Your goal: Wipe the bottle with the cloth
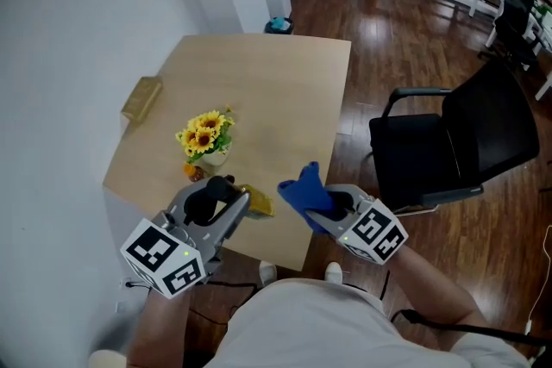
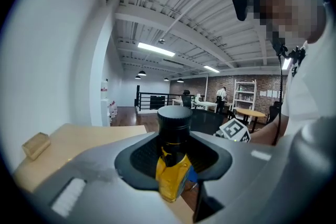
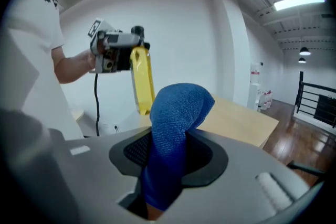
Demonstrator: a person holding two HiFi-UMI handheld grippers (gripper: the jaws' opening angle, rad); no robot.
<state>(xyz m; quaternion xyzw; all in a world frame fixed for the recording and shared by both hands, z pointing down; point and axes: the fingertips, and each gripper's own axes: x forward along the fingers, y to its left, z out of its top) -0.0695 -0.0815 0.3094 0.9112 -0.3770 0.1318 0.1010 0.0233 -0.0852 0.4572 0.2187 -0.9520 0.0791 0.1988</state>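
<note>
Bottle [image 1: 259, 202], yellow with a black cap, sits at lower centre of the head view, clamped in the left claw [image 1: 235, 204] over the surface [image 1: 259, 90]. The right claw [image 1: 326, 211] is closed on the blue cloth [image 1: 302, 190], near the bottle but apart. The wiping itself looks still to do.

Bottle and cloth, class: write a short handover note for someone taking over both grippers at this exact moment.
Grippers: the left gripper is shut on the yellow bottle, gripping just below its black cap. The right gripper is shut on the blue cloth, which sticks up out of the jaws.
Where: both are held in the air over the near end of the table. The head view shows a small gap between cloth and bottle.
Done: bottle and cloth are both in hand.
Left: bring the cloth onto the bottle and wipe it; no contact shows yet.
</note>
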